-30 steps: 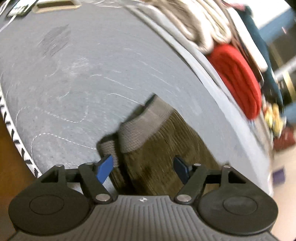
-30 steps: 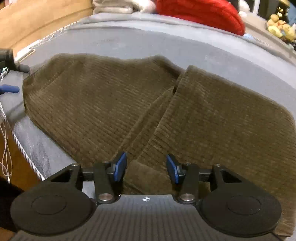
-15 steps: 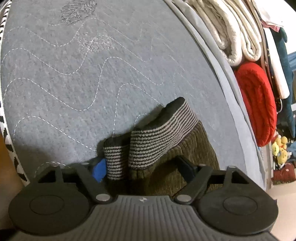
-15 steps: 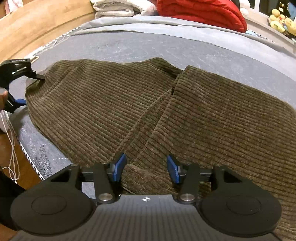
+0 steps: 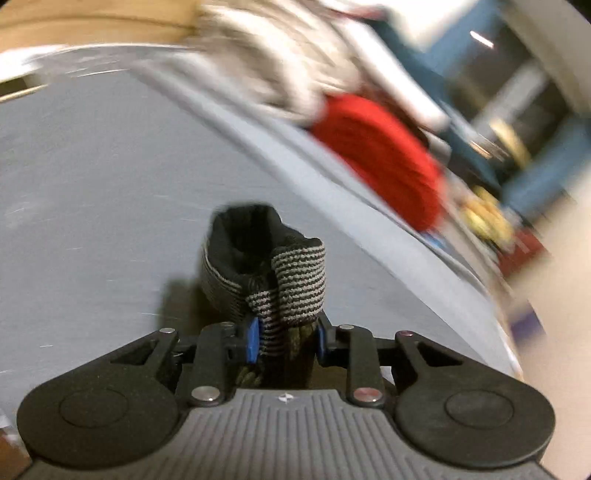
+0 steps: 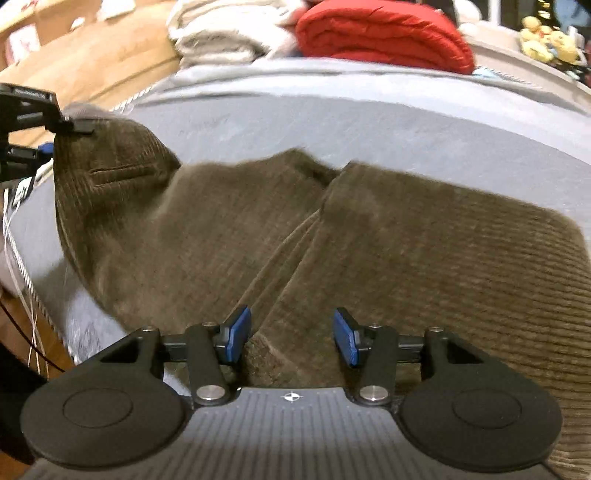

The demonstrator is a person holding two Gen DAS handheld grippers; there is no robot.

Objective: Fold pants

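Observation:
Brown corduroy pants [image 6: 388, 240] lie spread on a grey mattress [image 6: 332, 122]. My left gripper [image 5: 284, 338] is shut on the pants' striped elastic waistband [image 5: 295, 284] and holds it lifted off the mattress. In the right wrist view the left gripper [image 6: 55, 136] shows at the far left, with the waist corner of the pants raised in it. My right gripper [image 6: 291, 338] is open and low over the pants near the crotch seam, with cloth between its blue pads [image 6: 236, 332].
A red folded blanket [image 6: 384, 33] and white folded bedding [image 6: 225, 37] lie along the far edge of the mattress. Yellow soft toys [image 6: 546, 33] sit at the back right. A wooden bed frame [image 6: 92, 70] and loose white cords [image 6: 14, 229] are at the left.
My left gripper has closed on the waistband and lifted it, swinging the view up. The waist corner now stands raised. My right gripper stays open in place.

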